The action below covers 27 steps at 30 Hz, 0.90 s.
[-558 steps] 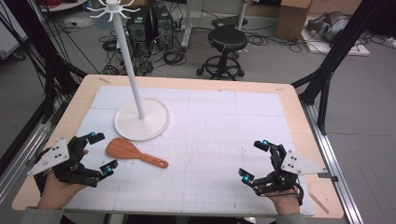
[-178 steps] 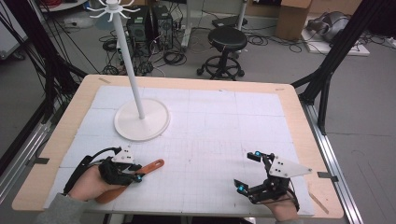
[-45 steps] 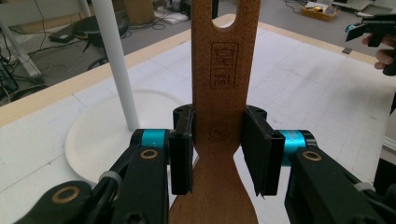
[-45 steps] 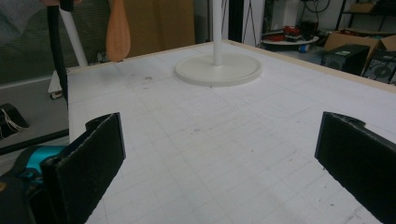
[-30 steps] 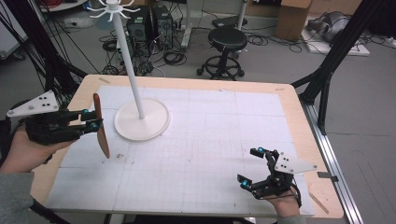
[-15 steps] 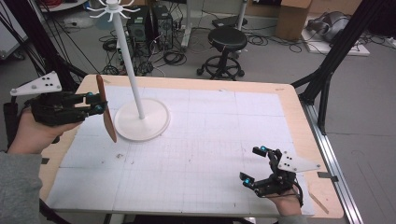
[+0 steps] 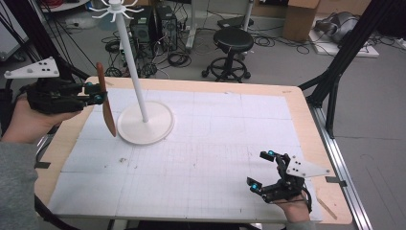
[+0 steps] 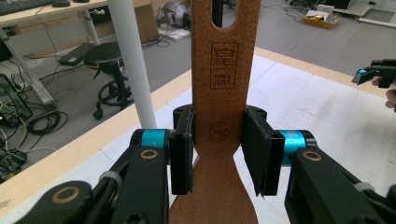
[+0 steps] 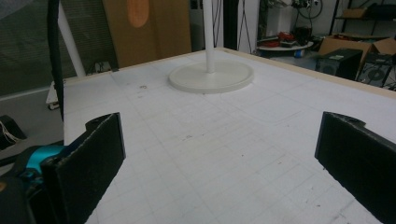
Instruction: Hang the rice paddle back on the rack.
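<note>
One wooden spatula (image 7: 106,103) upright, pinched in raised left gripper (image 7: 97,94) beside one white stand (image 7: 143,115); right gripper (image 7: 261,168) spread, low over table (image 7: 215,143).

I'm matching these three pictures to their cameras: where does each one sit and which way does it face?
High view: above the person's side, looking forward and down on the table; forearms, left gripper, right gripper.
Left gripper view: on the left gripper, looking along its jaws clamped on the upright wooden spatula.
Right gripper view: on the right gripper, low over the table, open jaws facing the white stand.
Shared: all three show the stand.
</note>
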Motion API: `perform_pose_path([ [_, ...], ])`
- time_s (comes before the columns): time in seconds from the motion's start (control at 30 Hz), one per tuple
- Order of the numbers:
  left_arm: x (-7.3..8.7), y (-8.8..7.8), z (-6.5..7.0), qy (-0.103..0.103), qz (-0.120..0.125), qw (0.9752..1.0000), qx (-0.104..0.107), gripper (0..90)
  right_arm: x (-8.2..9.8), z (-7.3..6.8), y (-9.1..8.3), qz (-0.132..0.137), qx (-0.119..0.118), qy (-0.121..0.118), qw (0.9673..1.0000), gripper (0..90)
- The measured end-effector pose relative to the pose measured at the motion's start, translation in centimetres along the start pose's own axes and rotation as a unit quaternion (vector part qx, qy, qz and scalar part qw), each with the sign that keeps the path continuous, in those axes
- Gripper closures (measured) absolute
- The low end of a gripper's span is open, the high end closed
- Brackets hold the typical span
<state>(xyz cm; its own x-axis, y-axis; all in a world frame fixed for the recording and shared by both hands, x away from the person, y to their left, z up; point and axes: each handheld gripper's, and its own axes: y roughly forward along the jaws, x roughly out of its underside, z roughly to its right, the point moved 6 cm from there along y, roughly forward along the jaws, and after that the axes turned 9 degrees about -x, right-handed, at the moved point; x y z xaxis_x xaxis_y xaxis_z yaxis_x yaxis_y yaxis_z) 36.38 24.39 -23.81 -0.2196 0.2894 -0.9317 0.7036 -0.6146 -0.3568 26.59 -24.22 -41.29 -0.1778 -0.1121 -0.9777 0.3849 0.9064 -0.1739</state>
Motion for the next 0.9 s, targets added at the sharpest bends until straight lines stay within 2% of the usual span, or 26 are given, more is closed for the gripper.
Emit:
perform_pose_path([
  [0.37,-1.9,0.1,-0.6,-0.006,0.011,0.9999,0.000,64.9,-0.1,0.1,-0.1,0.008,0.000,-0.003,1.0000,0.7],
  [0.5,-2.7,-0.3,-1.0,-0.007,0.013,0.9999,-0.005,65.0,-0.3,0.3,-0.3,0.019,0.004,-0.004,0.9998,0.7],
  [0.77,-4.4,-1.6,-2.2,-0.014,0.021,0.9996,-0.015,64.9,-0.3,0.3,-0.3,0.019,0.004,0.001,0.9998,0.7],
  [0.9,-4.7,-1.3,-2.5,-0.016,0.012,0.9996,-0.020,64.9,-0.3,0.2,-0.4,0.018,0.002,0.000,0.9998,0.7],
])
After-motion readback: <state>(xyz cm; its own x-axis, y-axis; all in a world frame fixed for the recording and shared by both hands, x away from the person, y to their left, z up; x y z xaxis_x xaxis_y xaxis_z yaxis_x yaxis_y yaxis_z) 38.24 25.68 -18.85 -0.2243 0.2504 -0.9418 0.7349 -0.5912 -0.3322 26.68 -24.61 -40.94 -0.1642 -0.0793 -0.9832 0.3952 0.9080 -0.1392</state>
